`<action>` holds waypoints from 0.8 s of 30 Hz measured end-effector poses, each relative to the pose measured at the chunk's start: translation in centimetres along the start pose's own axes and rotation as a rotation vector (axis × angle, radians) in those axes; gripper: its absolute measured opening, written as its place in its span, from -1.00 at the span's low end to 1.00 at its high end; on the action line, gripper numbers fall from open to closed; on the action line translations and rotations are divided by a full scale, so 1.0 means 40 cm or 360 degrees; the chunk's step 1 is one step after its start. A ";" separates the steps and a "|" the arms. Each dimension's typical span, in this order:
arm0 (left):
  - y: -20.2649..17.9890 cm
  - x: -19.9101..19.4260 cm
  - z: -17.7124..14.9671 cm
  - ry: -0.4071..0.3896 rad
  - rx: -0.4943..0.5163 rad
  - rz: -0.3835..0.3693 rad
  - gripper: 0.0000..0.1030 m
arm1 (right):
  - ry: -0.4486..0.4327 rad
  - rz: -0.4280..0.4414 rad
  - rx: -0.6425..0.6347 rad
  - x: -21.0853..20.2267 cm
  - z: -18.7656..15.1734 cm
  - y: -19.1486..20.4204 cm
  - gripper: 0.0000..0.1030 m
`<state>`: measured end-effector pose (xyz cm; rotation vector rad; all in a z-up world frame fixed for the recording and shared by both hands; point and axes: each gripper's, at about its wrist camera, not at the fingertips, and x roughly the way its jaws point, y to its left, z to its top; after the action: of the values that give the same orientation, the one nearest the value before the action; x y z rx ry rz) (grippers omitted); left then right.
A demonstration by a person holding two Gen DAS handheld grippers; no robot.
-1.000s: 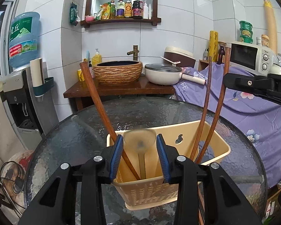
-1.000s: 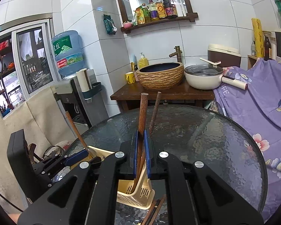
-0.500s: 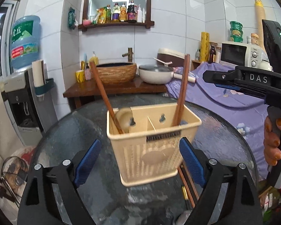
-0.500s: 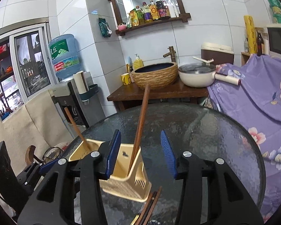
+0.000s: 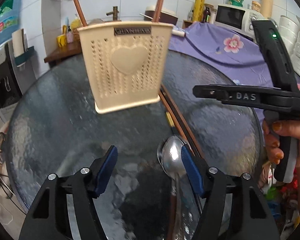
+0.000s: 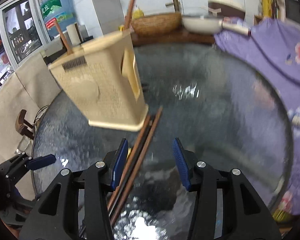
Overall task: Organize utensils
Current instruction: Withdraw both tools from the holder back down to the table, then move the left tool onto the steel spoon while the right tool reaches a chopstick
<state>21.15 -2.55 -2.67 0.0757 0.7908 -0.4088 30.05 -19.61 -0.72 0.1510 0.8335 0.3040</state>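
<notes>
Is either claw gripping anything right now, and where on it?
Nothing is held. The left claw is open beside the metal spoon; the right claw is open over the chopsticks on the table.

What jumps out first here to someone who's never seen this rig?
The cream utensil caddy with its raised heart, standing mid-table on the dark glass table with two brown handles poking out the top. Next, the shiny metal spoon lying on the glass just inside the left gripper's right pad, jaws open. In the right wrist view, loose brown chopsticks run from the caddy's base in between the right gripper's open pads.
</notes>
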 end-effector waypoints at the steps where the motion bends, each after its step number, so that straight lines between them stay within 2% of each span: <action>1: -0.005 0.002 -0.009 0.0012 0.0001 -0.0006 0.25 | 0.0026 -0.0001 0.0018 0.010 -0.018 -0.005 -0.09; 3: -0.017 0.009 -0.030 0.0040 0.0013 -0.0024 0.24 | 0.0056 -0.0003 0.0035 0.023 -0.038 -0.009 -0.10; 8: -0.028 0.030 -0.054 0.0101 0.0020 -0.0052 0.15 | 0.0120 0.0001 0.0003 0.048 -0.062 0.009 -0.26; 11: -0.026 0.032 -0.057 0.0108 -0.0008 -0.0066 0.13 | 0.0155 -0.0007 0.0002 0.072 -0.065 0.018 -0.32; 14: -0.025 0.030 -0.059 0.0105 -0.0011 -0.0061 0.13 | 0.0196 -0.0055 0.0003 0.102 -0.063 0.021 -0.46; 24: -0.044 0.024 -0.076 0.0124 0.0008 -0.0072 0.11 | 0.0212 -0.0121 -0.0036 0.141 -0.011 0.043 -0.50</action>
<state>19.03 -3.84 -5.33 0.0790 0.8696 -0.4529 32.95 -16.15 -4.56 0.0782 0.9652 0.2539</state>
